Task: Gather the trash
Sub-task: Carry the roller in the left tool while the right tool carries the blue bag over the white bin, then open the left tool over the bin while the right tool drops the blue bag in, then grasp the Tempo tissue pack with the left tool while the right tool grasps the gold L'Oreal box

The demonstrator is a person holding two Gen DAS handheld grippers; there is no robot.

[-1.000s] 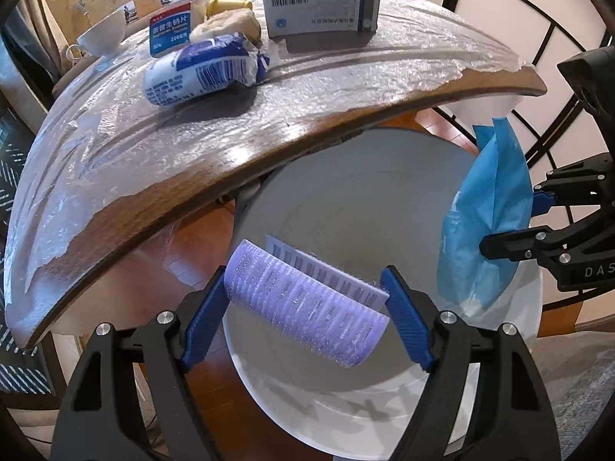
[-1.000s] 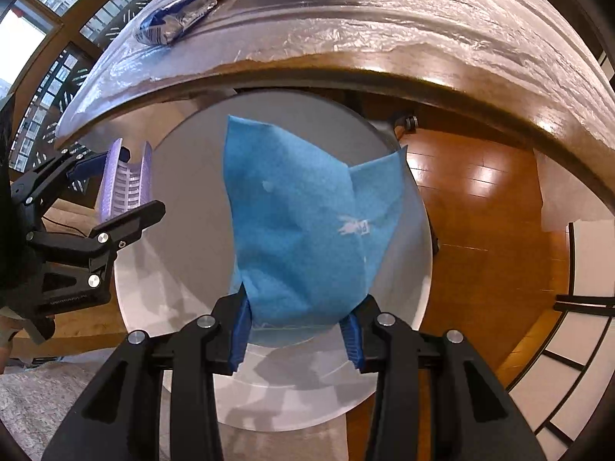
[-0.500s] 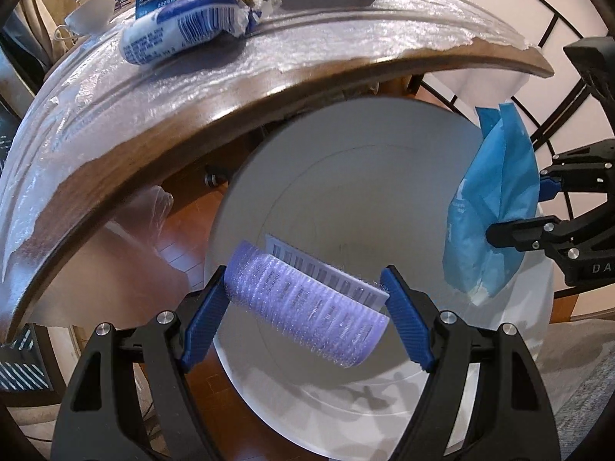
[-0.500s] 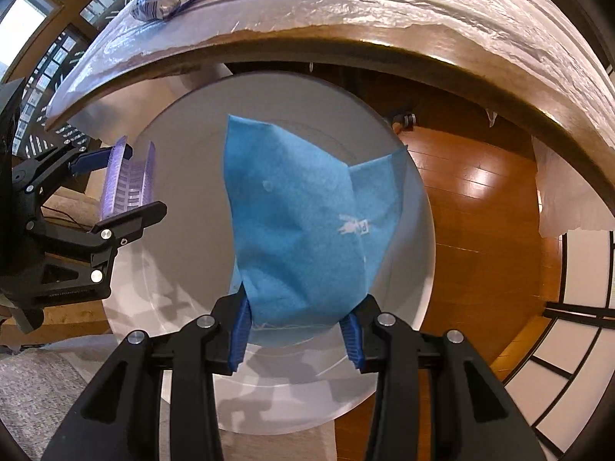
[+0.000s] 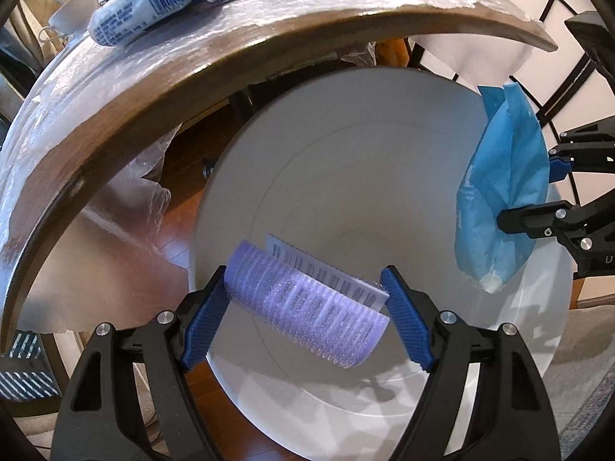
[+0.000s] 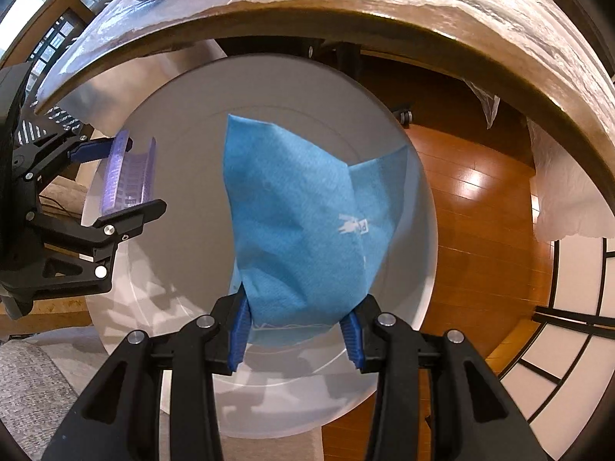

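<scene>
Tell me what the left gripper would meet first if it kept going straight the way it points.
Probably the white bin: the left gripper, clamped on the purple ribbed wrapper, points steeply down into its open, seemingly empty interior. Depth is unclear.

barcode: white card (image 5: 326, 272) | barcode: blue-white wrapper (image 5: 153, 4) | words: unreadable

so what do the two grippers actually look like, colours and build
Both match: the left gripper and right gripper have matte black angular frames with triangular cut-outs, round silver screw heads at the joints, and blue ribbed pads lining the fingers. White lettering shows on the right gripper's frame in the left wrist view, too cropped to read. No cables or sleeves show.
</scene>
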